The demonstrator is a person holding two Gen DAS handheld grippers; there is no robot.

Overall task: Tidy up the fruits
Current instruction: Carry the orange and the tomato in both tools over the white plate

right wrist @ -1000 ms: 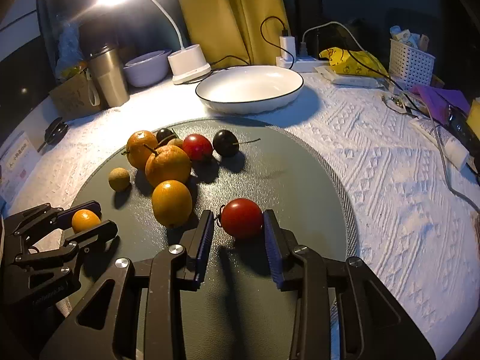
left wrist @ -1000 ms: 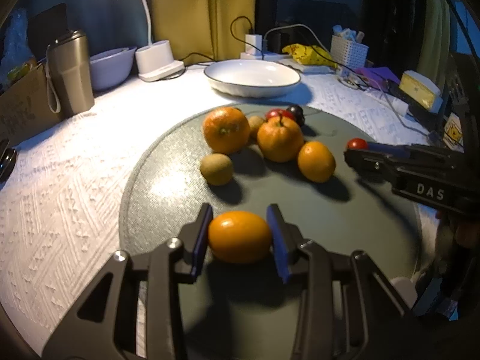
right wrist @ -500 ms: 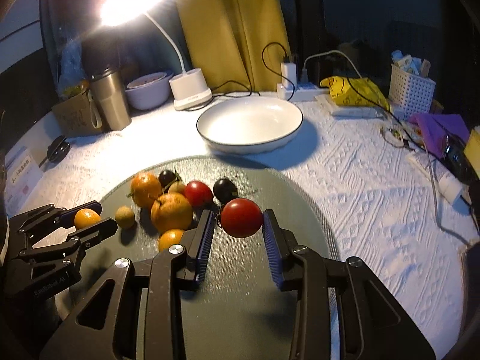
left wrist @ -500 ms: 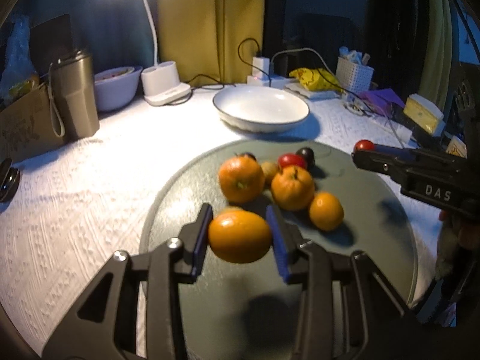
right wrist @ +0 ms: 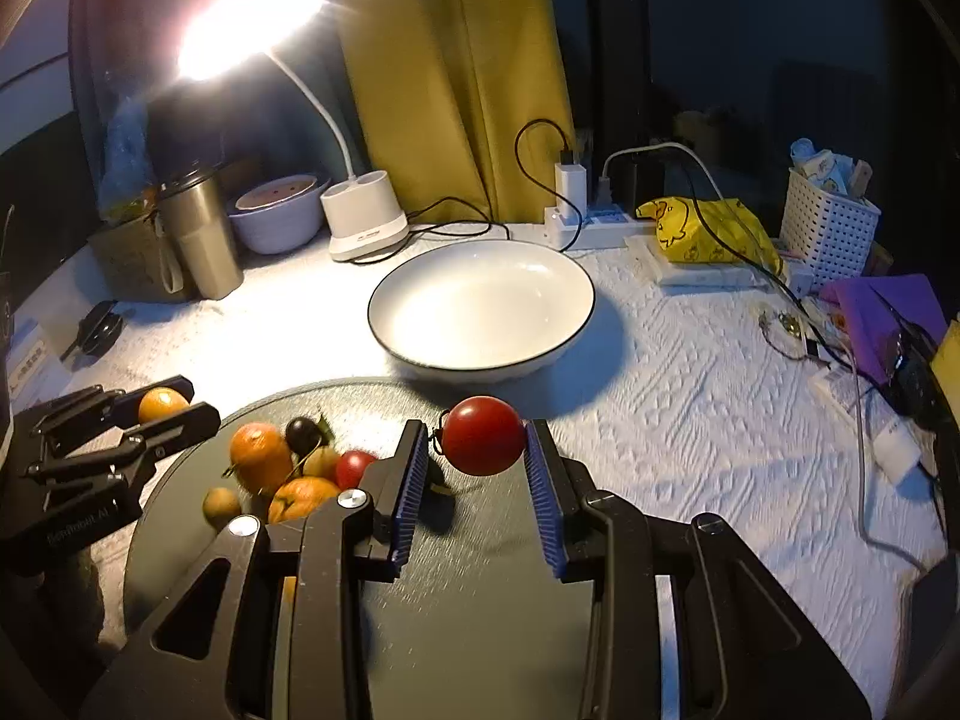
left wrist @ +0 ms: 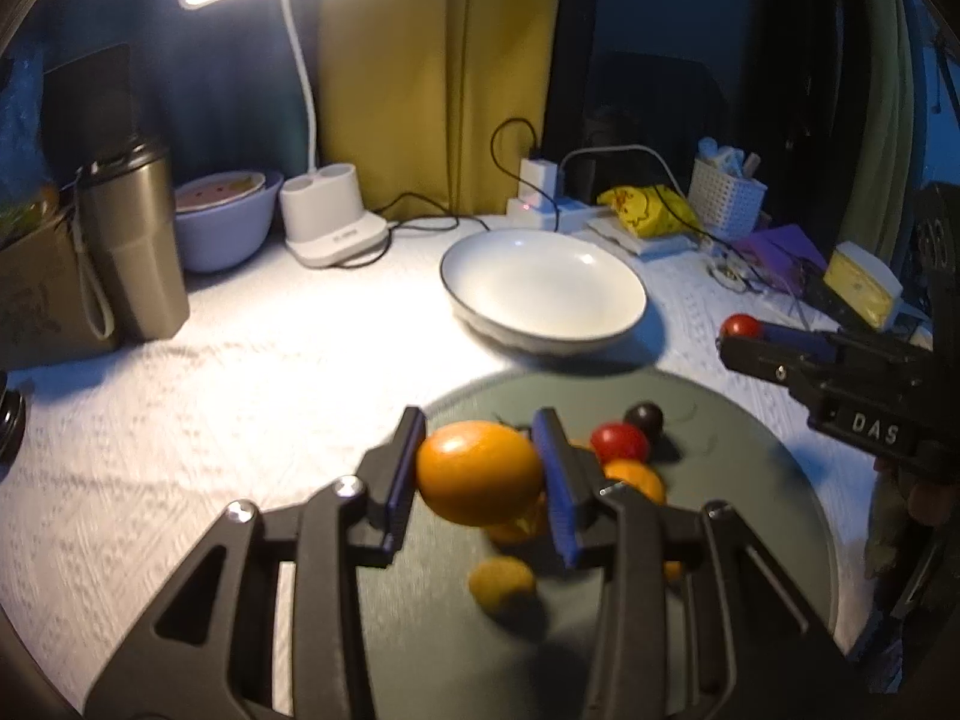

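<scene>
The orange [left wrist: 480, 473] is pinched in the left gripper [left wrist: 480, 468] above the dark round mat [left wrist: 750, 540], the red tomato [right wrist: 485, 435] is clamped in the right gripper [right wrist: 480, 462] near the white bowl [right wrist: 480, 309], with the other fruit [right wrist: 282, 468] piled on the mat.

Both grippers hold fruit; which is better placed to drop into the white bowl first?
Right, probably: the right gripper holds its red fruit just short of the white bowl, nearer than the left gripper's orange.
</scene>
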